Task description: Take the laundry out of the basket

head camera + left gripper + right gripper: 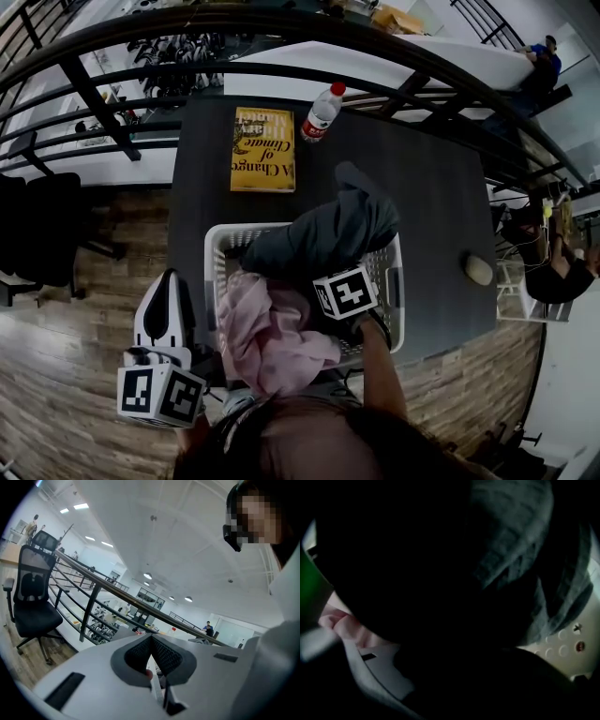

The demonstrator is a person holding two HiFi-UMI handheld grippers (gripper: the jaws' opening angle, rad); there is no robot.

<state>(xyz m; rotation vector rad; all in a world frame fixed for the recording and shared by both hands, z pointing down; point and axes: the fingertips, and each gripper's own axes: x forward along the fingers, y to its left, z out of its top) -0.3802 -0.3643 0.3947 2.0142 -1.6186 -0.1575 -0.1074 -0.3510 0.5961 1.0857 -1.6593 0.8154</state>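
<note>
Head view: white basket is sitting at the near edge of the dark table, about midway along it. Dark grey garment is bulging up over the far rim; pink garment is spilling over the near rim. Right gripper is pointing steeply down into the basket, its tips sinking out of sight among the laundry. Left gripper is hanging off the table's near left corner, beside the basket and apart from it. Yellow book is lying toward the far edge, with a red-capped bottle just right of it. Pale oval thing is lying by the right edge.

Left gripper view: jaws are standing together, tips meeting, nothing gripped. A railing and an office chair are showing beyond.

Right gripper view: very dark. Grey cloth is filling most of the frame, pink cloth is showing at the left, and the basket's perforated wall at the lower right. Cloth is covering the jaws; cannot tell whether they are apart or clamped.
</note>
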